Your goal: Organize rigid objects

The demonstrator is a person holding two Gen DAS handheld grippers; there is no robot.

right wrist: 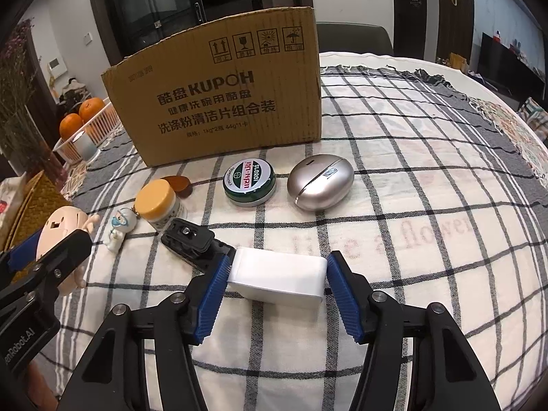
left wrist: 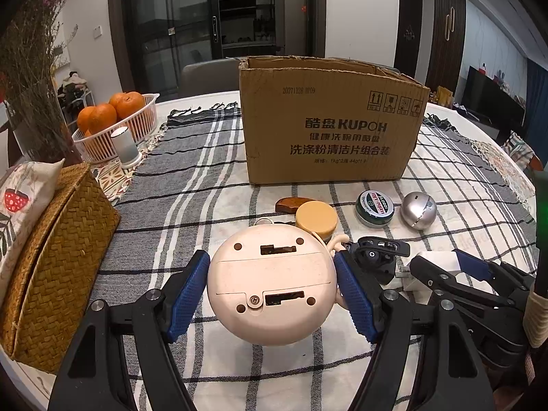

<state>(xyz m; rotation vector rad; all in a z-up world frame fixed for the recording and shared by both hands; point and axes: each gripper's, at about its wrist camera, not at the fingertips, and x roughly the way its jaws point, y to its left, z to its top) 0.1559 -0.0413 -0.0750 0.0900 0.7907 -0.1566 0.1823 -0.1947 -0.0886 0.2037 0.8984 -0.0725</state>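
While round and cream, the toy (left wrist: 272, 282) shows 2 dark slots.

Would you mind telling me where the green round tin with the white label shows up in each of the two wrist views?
Left wrist view: the green tin lies right of centre, in front of the cardboard box, left of the silver egg-shaped case.
Right wrist view: the green tin lies just left of centre, below the box's front, again left of the silver case.
Shared landmark: the cardboard box.
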